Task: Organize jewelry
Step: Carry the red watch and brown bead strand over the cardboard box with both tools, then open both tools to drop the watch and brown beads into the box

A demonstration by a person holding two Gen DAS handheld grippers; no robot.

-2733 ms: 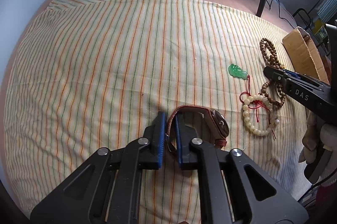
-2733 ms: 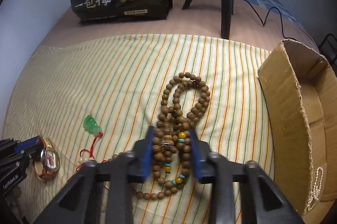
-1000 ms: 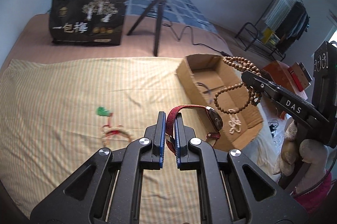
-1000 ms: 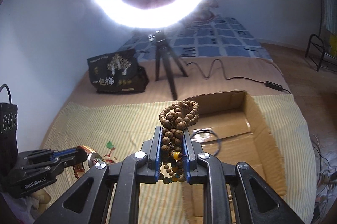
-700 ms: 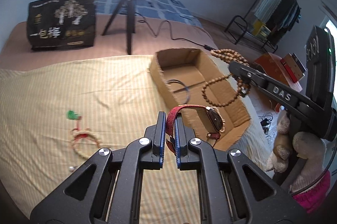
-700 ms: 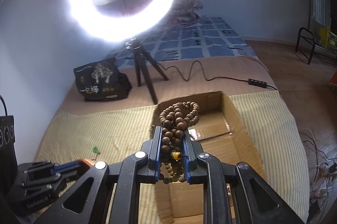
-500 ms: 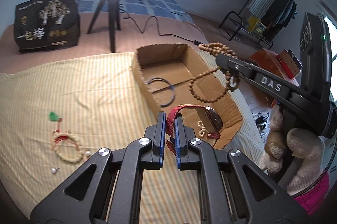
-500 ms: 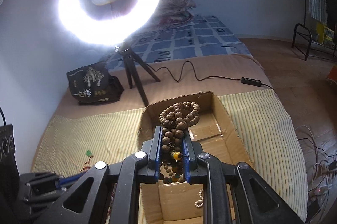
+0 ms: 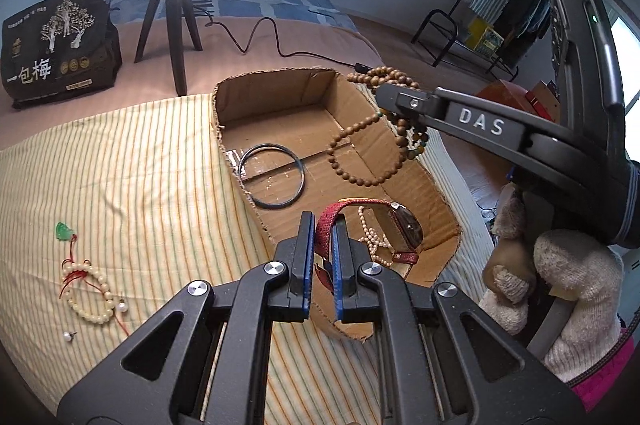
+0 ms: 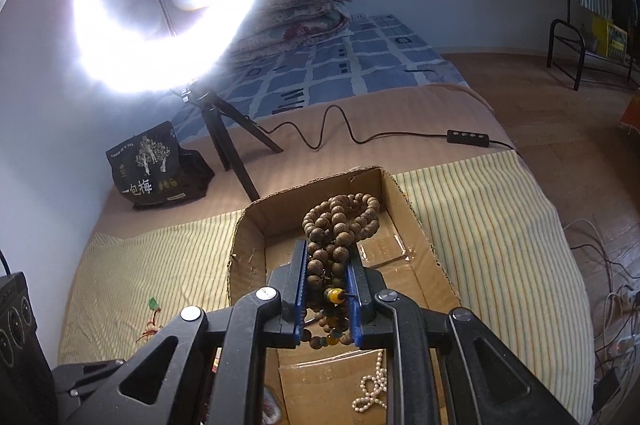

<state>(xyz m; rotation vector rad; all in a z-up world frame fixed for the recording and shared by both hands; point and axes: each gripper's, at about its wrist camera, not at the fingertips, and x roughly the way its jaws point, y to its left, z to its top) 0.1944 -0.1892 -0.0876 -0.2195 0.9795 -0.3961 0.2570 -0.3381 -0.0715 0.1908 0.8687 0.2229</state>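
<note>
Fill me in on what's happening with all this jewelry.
A person is sorting jewelry into a cardboard box with two handheld grippers. The left gripper is shut on the red strap of a watch, held over the box's near end. The right gripper is shut on a bundle of wooden prayer beads hanging above the box. A dark ring and pearl strand lie inside. A jade pendant and cream bead bracelet lie on the striped cloth.

Wooden beads [image 10: 340, 225], matt cardboard box [image 9: 404, 161].
</note>
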